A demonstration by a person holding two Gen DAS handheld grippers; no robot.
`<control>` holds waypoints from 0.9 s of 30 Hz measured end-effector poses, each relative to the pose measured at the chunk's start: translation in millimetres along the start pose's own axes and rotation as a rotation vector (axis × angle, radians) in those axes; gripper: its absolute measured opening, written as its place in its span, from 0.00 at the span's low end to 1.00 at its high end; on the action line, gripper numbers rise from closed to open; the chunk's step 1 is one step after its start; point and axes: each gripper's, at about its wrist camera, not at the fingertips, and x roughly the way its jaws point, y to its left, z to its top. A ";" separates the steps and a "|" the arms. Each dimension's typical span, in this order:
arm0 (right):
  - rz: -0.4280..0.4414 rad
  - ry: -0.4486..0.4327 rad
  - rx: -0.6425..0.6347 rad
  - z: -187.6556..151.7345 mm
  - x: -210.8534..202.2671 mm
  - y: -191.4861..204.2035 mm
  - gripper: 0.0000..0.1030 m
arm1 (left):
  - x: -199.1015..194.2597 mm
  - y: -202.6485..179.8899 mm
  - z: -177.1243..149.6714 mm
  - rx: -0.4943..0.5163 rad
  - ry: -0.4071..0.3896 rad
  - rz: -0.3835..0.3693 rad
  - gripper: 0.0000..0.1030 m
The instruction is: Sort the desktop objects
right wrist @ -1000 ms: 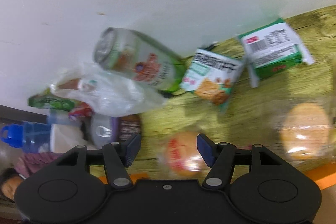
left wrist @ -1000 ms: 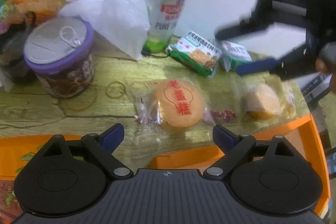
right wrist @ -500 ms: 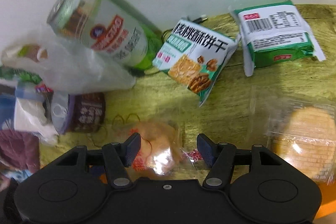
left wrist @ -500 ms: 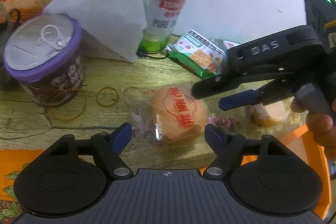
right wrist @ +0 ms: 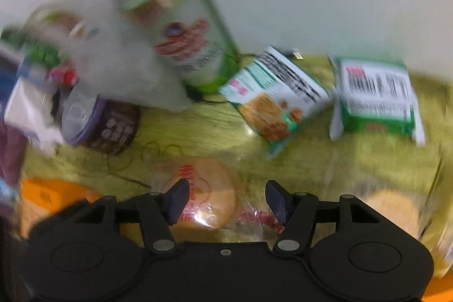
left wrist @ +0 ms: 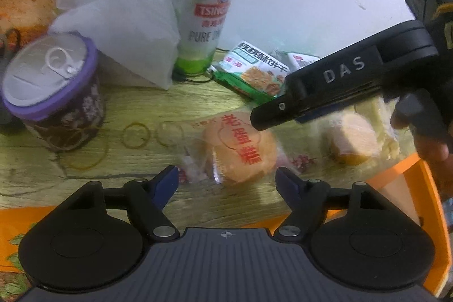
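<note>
A wrapped round cake with red characters [left wrist: 240, 146] lies on the wooden desk just beyond my left gripper [left wrist: 226, 179]. The left jaws are opening, and their pads stand clear of the wrapper on both sides. My right gripper [left wrist: 263, 118] reaches in from the right, held by a hand, and hovers over the same cake [right wrist: 209, 188]. In the blurred right wrist view the right gripper [right wrist: 226, 198] is open, with the cake under the gap. A second wrapped cake [left wrist: 351, 140] lies to the right.
Behind the cake stand a beer can [left wrist: 209, 4], a purple-lidded tin [left wrist: 51, 84] and a white plastic bag [left wrist: 121, 27]. Two green biscuit packets [right wrist: 277, 106] [right wrist: 376, 95] lie by the wall. Rubber bands [left wrist: 136, 135] are scattered beside the tin. An orange tray [left wrist: 419, 188] borders the near side.
The right gripper swung in from the upper right and rolled, ending over the round cake. The left jaws narrowed around the cake from a wider stance.
</note>
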 end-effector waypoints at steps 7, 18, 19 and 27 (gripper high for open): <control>-0.095 0.018 -0.095 4.9 21.1 22.2 0.59 | -6.4 2.7 -6.6 0.043 -0.002 0.019 0.75; -0.153 0.006 -0.131 2.1 16.7 34.1 0.69 | -9.0 9.5 -11.7 0.036 -0.004 0.015 0.76; -0.164 0.015 -0.142 1.5 20.2 36.1 0.69 | -8.6 10.1 -11.6 0.034 -0.004 0.014 0.76; -0.160 0.016 -0.118 1.1 27.2 29.7 0.78 | -8.6 12.4 -12.1 0.025 -0.007 0.020 0.78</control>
